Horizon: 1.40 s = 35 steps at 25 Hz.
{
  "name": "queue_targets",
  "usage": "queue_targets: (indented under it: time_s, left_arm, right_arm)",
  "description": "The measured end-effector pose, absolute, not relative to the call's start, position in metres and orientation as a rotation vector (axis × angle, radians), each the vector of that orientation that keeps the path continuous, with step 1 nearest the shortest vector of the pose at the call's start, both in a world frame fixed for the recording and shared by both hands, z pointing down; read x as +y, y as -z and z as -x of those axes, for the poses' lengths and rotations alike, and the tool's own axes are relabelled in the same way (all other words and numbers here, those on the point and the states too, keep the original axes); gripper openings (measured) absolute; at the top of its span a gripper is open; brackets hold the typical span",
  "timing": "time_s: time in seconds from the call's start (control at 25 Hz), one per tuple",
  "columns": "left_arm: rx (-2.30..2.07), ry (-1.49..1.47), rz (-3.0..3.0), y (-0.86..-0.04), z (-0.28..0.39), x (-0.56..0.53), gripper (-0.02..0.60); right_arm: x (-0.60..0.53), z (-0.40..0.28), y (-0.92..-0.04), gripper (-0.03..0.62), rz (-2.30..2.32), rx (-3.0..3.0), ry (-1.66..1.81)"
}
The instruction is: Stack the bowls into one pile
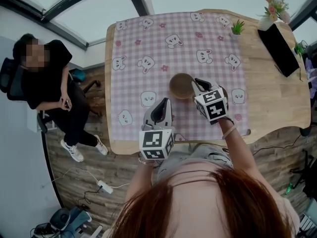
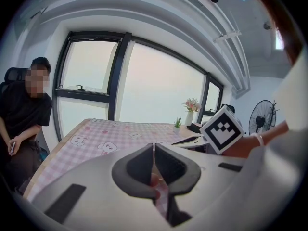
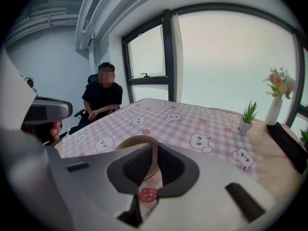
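Currently R tongs [image 3: 155, 150] are pinched on the near rim of the bowl [image 3: 129, 140], its wall between the pads, prob. to steady or shift it. L tongs [image 2: 153, 150] are closed, empty, held back by the near table [image 1: 277, 93] edge, out of the way. Bowl sits mid checked cloth [image 1: 163, 58], just beyond the R tongs. No other loose bowl seen, so stacking looks abt done.

Seen from the head view, the right gripper [image 1: 198, 85] covers the bowl [image 1: 181, 86] at its 3 o'clock rim. In the right gripper view the gripper's own body hides the bowl's near half. Whether it is one bowl or several nested, I cannot tell.
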<state>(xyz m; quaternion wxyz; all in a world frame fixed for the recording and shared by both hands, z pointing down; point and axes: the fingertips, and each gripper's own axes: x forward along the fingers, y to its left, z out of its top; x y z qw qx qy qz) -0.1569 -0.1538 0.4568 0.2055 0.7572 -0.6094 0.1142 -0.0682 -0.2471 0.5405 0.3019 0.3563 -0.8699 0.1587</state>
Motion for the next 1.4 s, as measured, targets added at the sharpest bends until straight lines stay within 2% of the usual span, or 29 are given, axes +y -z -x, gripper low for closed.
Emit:
queue_targets:
  time_s: [0.76,1.4]
  left_arm:
    - [-1.605,-0.307,-2.234,-0.448,0.144,-0.131,0.015]
    - [-1.638,-0.312,-2.193,-0.45,0.097,-0.136,0.015]
  right_arm:
    - [-0.195,0.033,-0.531,0.022,-1.096,-2.244,-0.458]
    - [-0.192,-0.024,-0.539,0.031,-1.055,-2.23,-0.466]
